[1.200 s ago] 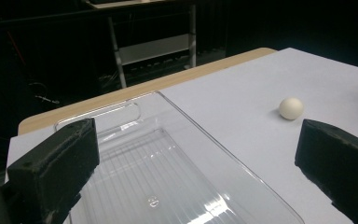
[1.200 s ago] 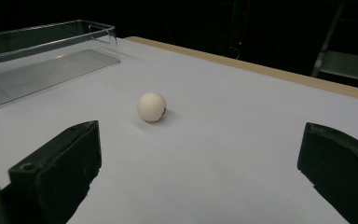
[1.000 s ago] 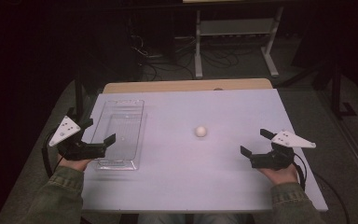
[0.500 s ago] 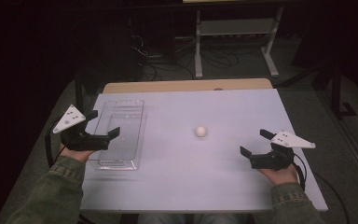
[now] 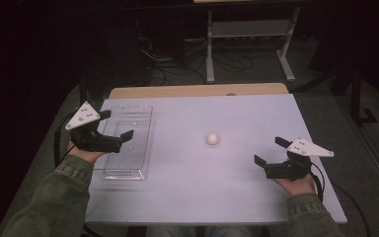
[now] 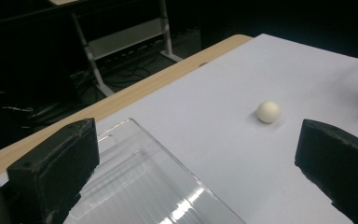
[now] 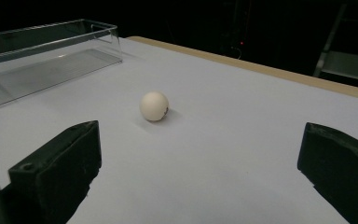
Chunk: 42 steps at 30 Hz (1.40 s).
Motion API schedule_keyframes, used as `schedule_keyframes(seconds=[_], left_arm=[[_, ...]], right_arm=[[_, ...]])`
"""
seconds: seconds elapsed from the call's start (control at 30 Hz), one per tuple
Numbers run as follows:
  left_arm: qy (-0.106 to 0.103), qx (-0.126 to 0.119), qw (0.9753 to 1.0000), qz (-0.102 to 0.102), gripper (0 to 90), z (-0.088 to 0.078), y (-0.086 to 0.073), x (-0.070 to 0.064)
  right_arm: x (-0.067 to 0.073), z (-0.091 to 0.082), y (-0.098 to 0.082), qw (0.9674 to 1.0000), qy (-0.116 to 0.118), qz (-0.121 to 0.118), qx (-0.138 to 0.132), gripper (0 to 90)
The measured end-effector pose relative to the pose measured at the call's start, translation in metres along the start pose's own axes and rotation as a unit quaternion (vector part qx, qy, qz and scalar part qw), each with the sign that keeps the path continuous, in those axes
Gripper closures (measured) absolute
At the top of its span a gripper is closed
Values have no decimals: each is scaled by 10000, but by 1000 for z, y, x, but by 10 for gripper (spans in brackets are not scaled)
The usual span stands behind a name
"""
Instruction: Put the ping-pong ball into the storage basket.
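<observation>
- Cream-white and smooth, one small round ball point(image 5: 212, 139) is seen near the middle of the table, resting on the pale matte sheet point(image 5: 217, 197) that covers the tabletop; it is touched by nothing.
- On the ball, a small dark mark is seen low on one side in the right gripper view point(image 7: 154, 106).
- One clear rectangular plastic tray point(image 5: 139, 148) with thin glossy walls is placed on the left part of the sheet, well apart from the ball.
- A strip of light wood point(image 5: 197, 91) is shown along the far edge of the table.
- Two black grippers are counted, each topped with a grey three-cornered plate.
- The left gripper point(image 5: 117, 127) is held above the near part of the tray, its jaws spread wide, with nothing between them.
- The right gripper point(image 5: 270, 152) is held low at the right side of the sheet, its jaws also spread wide, with nothing gripped.
</observation>
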<state>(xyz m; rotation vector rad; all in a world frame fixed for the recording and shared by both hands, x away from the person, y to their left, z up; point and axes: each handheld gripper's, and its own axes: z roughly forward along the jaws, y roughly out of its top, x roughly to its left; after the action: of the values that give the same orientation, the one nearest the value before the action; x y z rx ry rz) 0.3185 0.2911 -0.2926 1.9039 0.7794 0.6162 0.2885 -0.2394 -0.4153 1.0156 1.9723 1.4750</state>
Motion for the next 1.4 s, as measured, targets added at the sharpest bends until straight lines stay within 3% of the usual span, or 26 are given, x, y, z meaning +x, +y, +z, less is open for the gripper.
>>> schedule_keyframes(seconds=[0.23, 0.6, 1.27, 1.4], left_arm=[[-145, 122, 9998, 84, 0, 6, 7, -2], [-195, 237, 9991, 286, 0, 11, 18, -5], [-331, 441, 9980, 311, 0, 29, 29, -1], [-383, 558, 9969, 396, 0, 36, 31, -4]], right_arm=[[0, 0, 0, 10000, 16, 5, 11, 0], [0, 0, 0, 10000, 25, -2, 16, 0], [1, 0, 0, 10000, 40, -18, 23, 0], [1, 0, 0, 10000, 48, -19, 27, 0]])
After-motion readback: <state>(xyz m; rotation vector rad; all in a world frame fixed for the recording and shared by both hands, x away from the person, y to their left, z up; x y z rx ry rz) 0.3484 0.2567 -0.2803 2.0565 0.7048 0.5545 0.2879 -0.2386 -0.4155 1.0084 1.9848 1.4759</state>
